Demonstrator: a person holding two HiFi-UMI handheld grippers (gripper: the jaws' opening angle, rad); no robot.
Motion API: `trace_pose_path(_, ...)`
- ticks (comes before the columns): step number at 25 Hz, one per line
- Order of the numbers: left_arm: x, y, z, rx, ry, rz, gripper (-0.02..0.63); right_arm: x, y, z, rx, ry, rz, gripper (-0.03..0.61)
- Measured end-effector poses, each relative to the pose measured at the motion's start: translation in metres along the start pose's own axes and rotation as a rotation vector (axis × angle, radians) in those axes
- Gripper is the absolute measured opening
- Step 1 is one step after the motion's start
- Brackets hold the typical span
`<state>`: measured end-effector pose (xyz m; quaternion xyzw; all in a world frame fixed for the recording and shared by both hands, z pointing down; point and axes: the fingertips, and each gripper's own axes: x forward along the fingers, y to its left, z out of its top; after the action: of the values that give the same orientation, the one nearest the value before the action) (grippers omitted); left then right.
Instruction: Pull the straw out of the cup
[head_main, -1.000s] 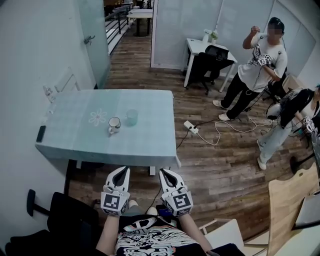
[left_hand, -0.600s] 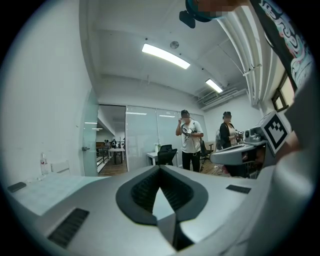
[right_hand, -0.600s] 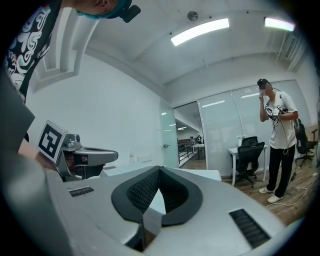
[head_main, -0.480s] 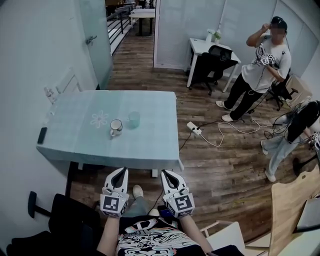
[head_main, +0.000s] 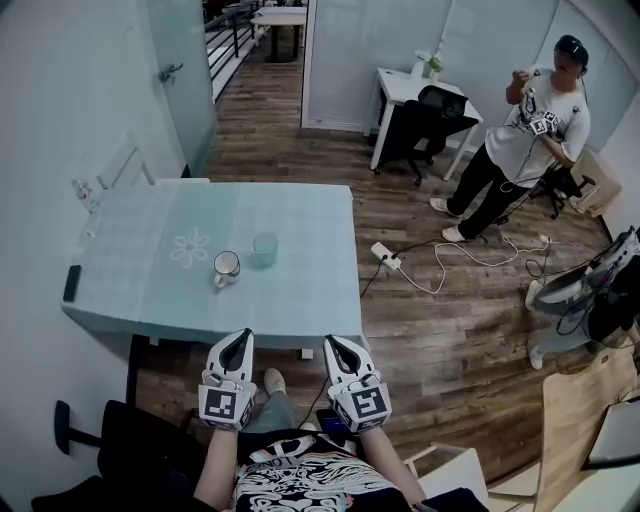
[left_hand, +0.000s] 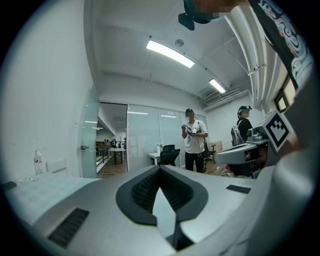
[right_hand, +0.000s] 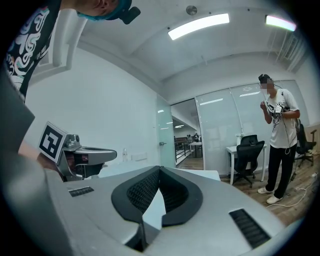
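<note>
1. Cup-bearing pale rectangular table (head_main: 300, 300), far of both tools.
2. White left gripper (head_main: 243, 335) and right gripper (head_main: 331, 341), by table's near edge: jaws pressed together, empty.
3. Translucent tumbler cup (head_main: 264, 249) mid-table, just right of white mug (head_main: 226, 268); straw indiscernible.

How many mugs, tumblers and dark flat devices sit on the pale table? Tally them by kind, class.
White ceramic mug with a handle: 1
Clear pale tumbler: 1
Dark flat rectangular device: 1
Total: 3
</note>
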<state>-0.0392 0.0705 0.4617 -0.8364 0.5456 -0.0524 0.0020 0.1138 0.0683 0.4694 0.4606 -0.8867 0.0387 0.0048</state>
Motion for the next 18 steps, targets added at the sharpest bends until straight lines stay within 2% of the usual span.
trace_pose_path(4, 0.027, 0.030, -0.006, 0.046, 0.031, -0.009, 0.003, 0.035, -0.009, -0.005, 0.004, 0.029, -0.013, 0.020)
trace_pose_path(10, 0.065, 0.078, -0.014, -0.009, 0.044, -0.013, 0.003, 0.094, -0.017, -0.007, -0.004, 0.067, -0.029, 0.021)
trace_pose_path(18, 0.112, 0.129, -0.019, -0.032, 0.052, -0.054, 0.003, 0.155, -0.032, -0.011, -0.007, 0.100, -0.074, 0.020)
